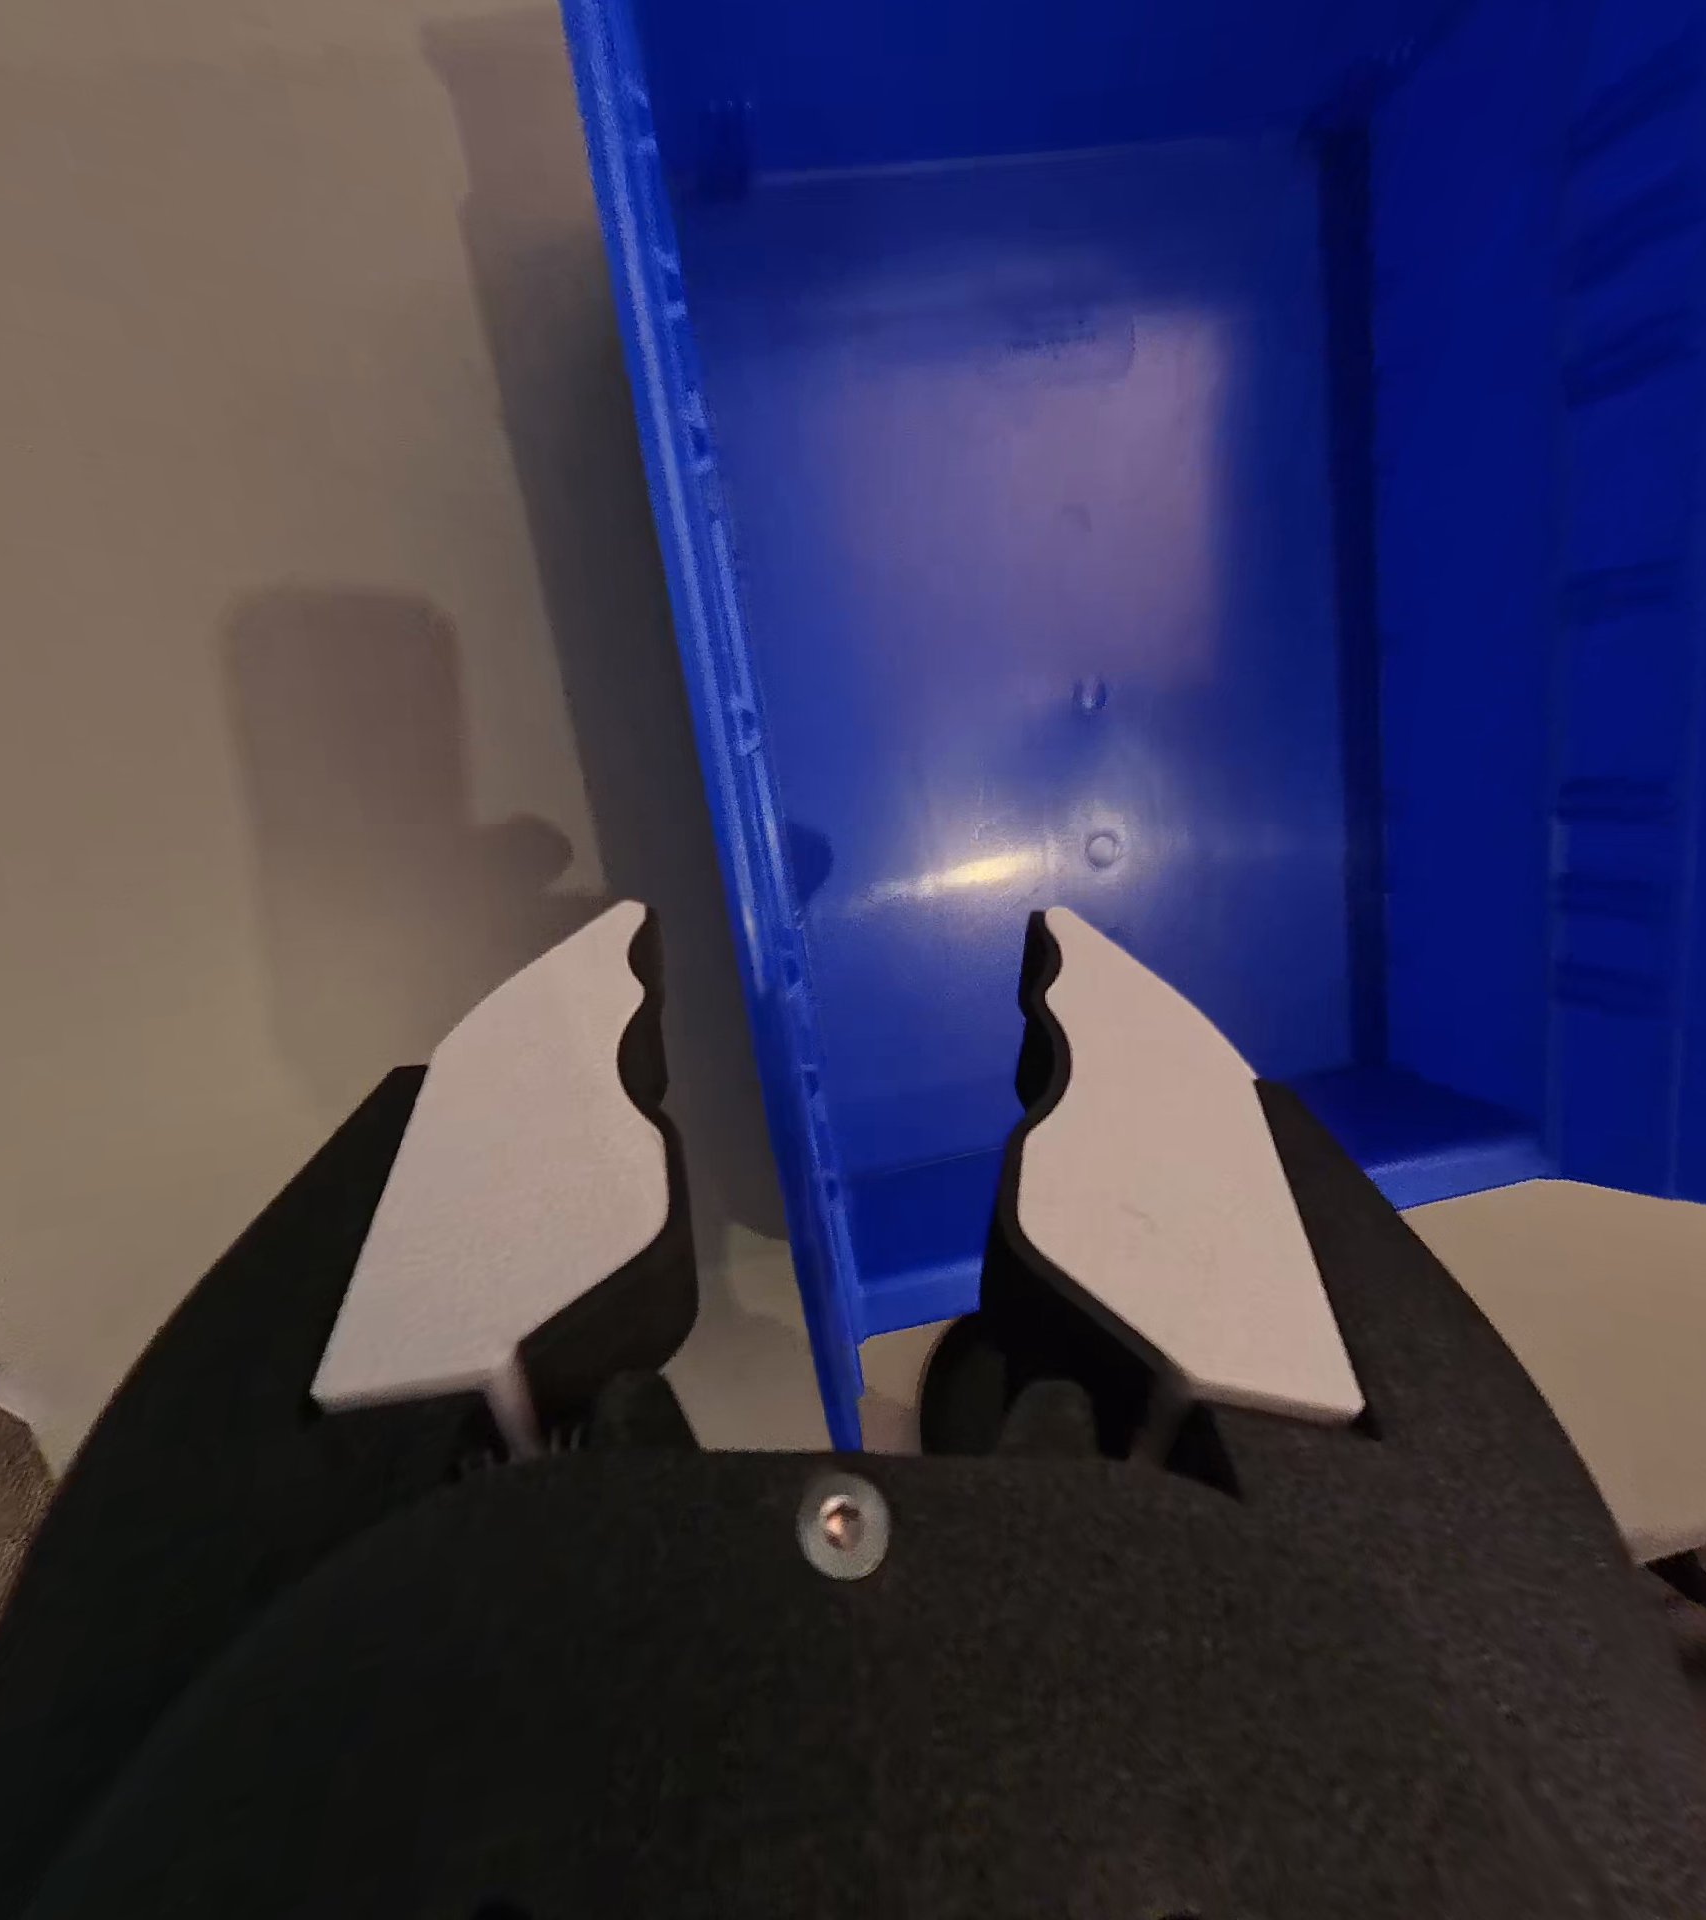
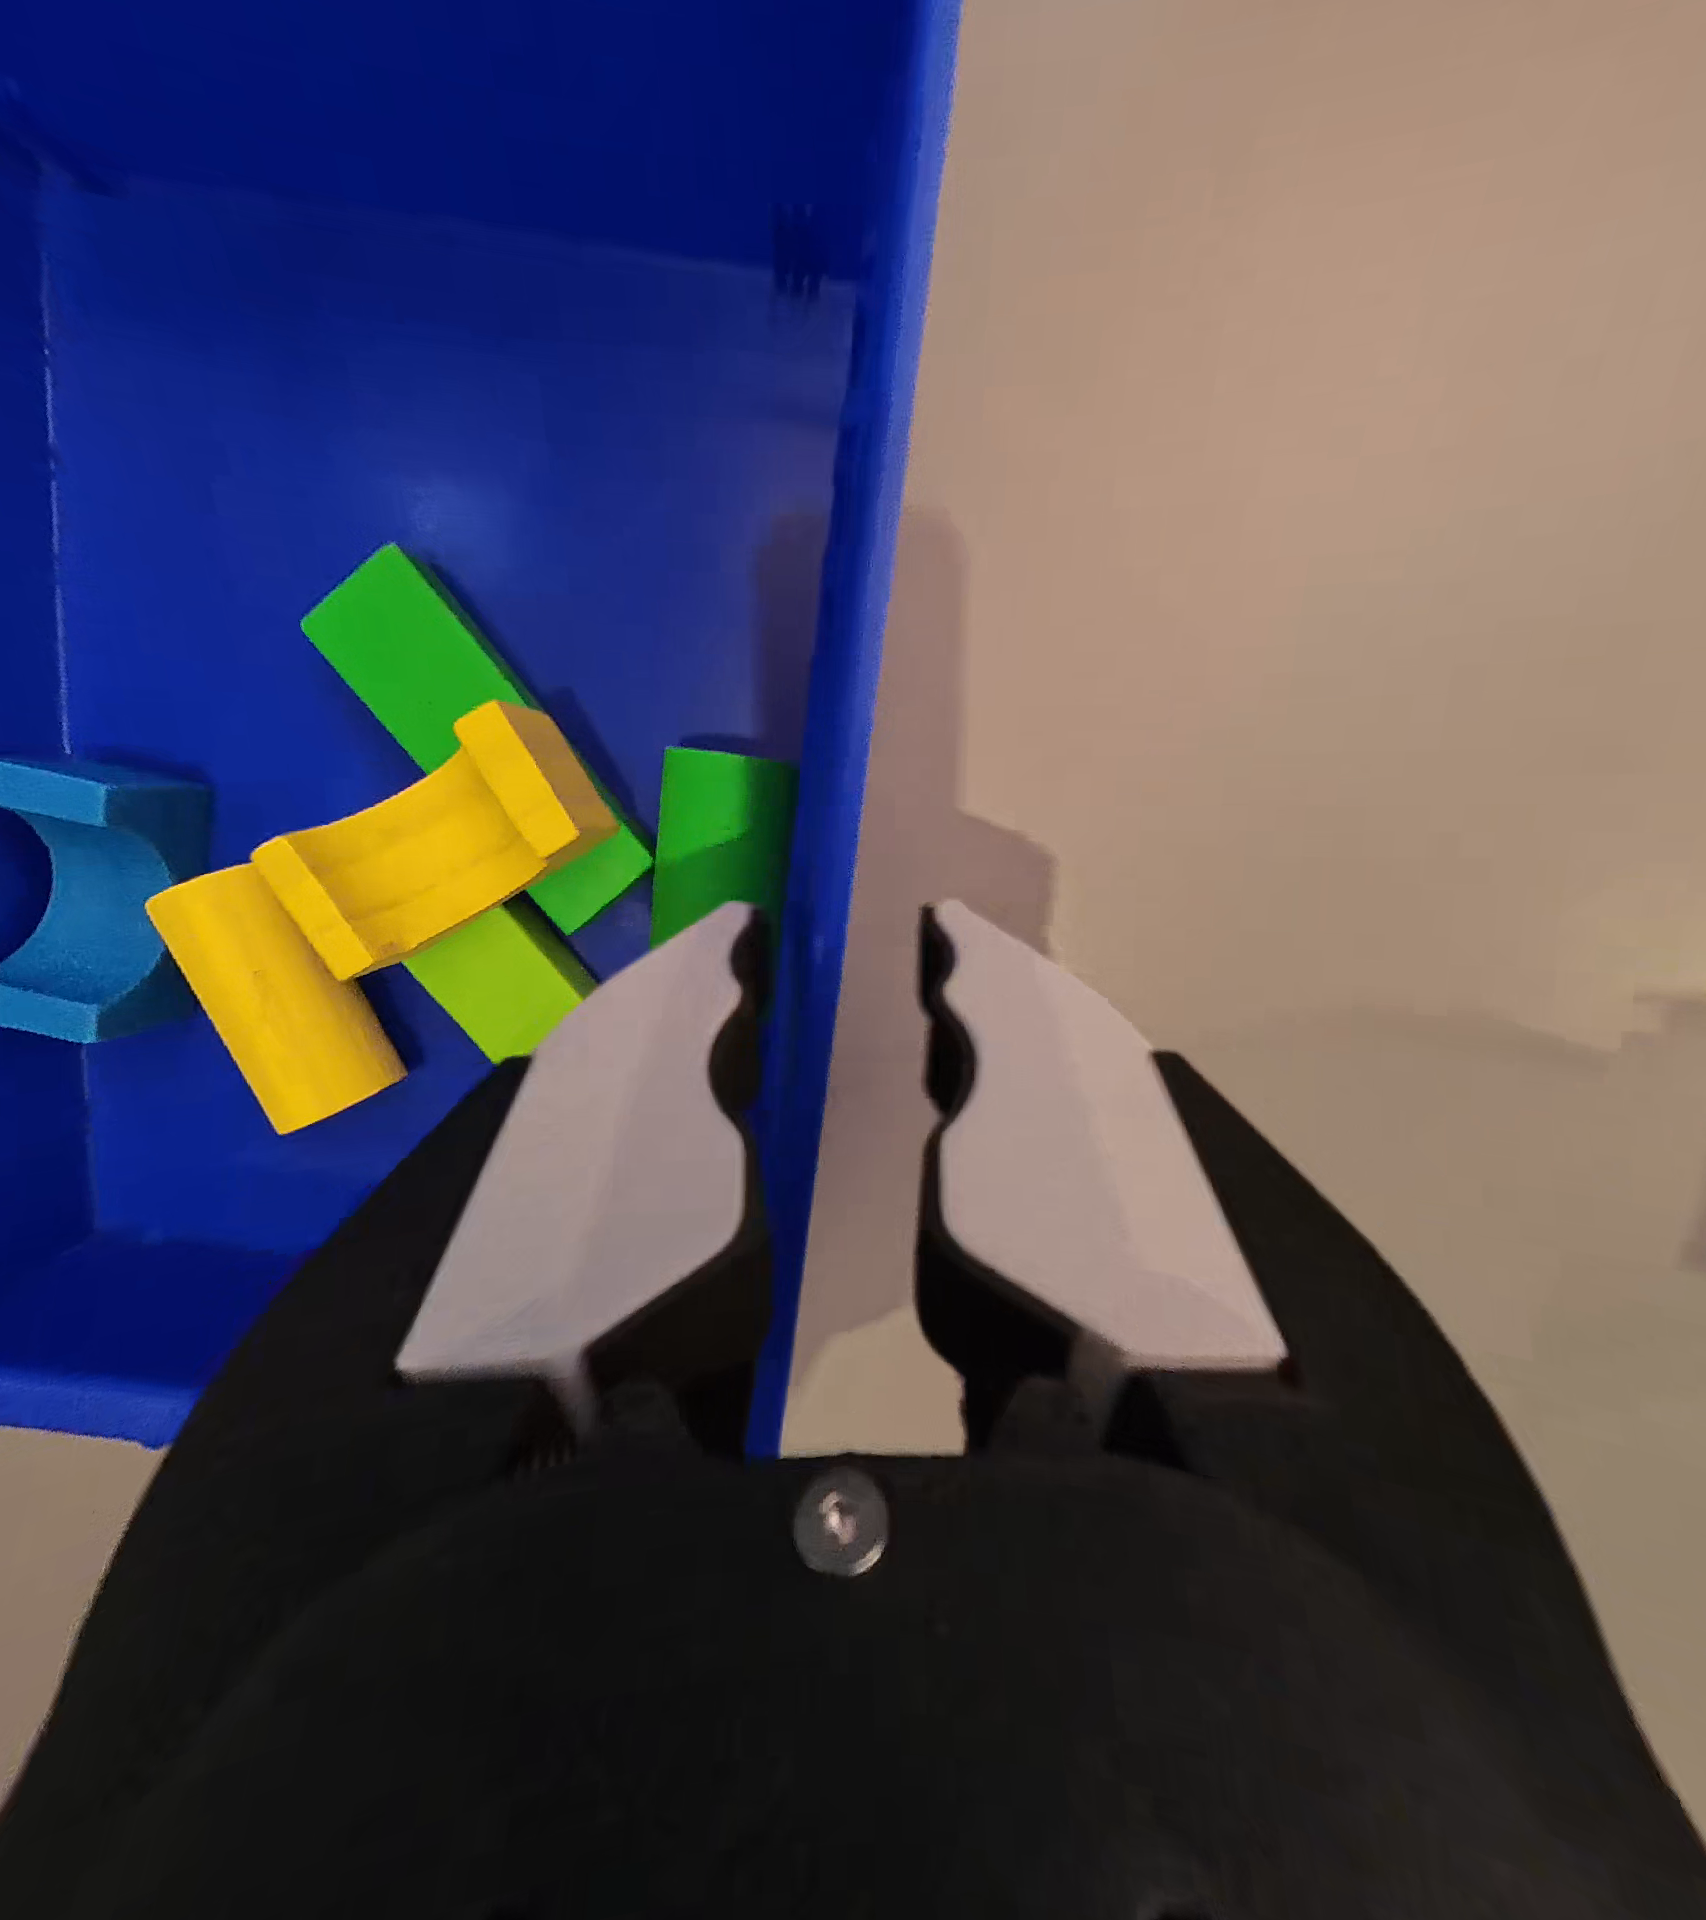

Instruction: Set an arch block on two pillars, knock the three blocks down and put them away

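- The blue bin [image 2: 413, 364] filled both views, on a pale table [image 2: 1348, 727]; each of my grippers straddled one of its side walls.
- My left gripper [image 1: 838, 920] stood wide, one finger outside the wall and one over the bin's bare floor, clamping nothing.
- My right gripper [image 2: 838, 914] stood at a middling gap around the opposite wall, not yet pinching it.
- The blocks lay heaped inside, near the right wall: a yellow arch [image 2: 433, 842] across a green bar [image 2: 444, 686], a yellow cylinder [image 2: 277, 1008], a blue arch [image 2: 80, 894], another green block [image 2: 724, 821] against the wall.
- I judged this the opening step: nothing was built.
- Next would be closing on both walls to tip or shift the bin, or reaching in for an arch and pillars.
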Demonstrator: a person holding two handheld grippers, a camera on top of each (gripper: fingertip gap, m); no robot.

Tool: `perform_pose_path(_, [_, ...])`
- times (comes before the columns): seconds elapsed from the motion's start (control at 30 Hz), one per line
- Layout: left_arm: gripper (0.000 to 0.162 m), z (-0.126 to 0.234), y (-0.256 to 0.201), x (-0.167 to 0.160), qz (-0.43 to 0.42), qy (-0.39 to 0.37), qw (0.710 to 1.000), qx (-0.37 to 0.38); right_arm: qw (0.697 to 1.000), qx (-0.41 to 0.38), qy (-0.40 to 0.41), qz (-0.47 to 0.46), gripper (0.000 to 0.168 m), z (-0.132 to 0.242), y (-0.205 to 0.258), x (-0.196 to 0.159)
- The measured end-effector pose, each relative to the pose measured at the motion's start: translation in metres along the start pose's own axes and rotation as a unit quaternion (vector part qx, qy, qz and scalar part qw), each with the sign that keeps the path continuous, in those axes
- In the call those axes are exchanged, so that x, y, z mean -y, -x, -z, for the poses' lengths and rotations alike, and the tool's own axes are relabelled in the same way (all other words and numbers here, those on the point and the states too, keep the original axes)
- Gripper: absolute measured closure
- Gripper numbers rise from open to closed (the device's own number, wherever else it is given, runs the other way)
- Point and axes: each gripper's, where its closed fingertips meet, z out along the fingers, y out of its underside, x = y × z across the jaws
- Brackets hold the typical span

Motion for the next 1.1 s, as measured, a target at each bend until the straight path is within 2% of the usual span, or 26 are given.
perform_pose_path(0.07, [0.101,-0.008,-0.002,-0.001,-0.004,0.016,1.0,0.003,1.0,0.017,0.015,-0.001,0.159,-0.005,0.007,-0.002])
perform_pose_path(0.13, [0.114,-0.017,0.0,-0.003,0.002,0.031,0.999,0.01,1.0,0.015,0.021,-0.014,0.159,-0.005,0.007,-0.002])
perform_pose_path(0.33, [0.138,-0.028,0.009,-0.012,0.009,0.066,0.997,0.035,0.998,0.048,0.011,-0.031,0.161,-0.006,0.009,-0.001])
perform_pose_path(0.57, [0.144,-0.03,0.009,-0.015,0.005,0.076,0.996,0.04,0.999,0.034,0.029,-0.011,0.16,-0.016,0.009,-0.003])
perform_pose_path(0.67, [0.155,-0.031,0.006,-0.017,-0.002,0.086,0.995,0.042,0.999,0.02,0.04,-0.004,0.16,-0.02,0.009,-0.003])
perform_pose_path(0.9, [0.15,-0.04,-0.041,-0.015,-0.072,0.121,0.989,0.036,0.998,0.032,0.059,0.009,0.16,-0.021,0.033,-0.002])
perform_pose_path(1.1, [0.125,-0.053,-0.105,-0.011,-0.17,0.136,0.974,0.062,0.995,0.023,0.093,0.031,0.16,-0.022,0.073,0.0])
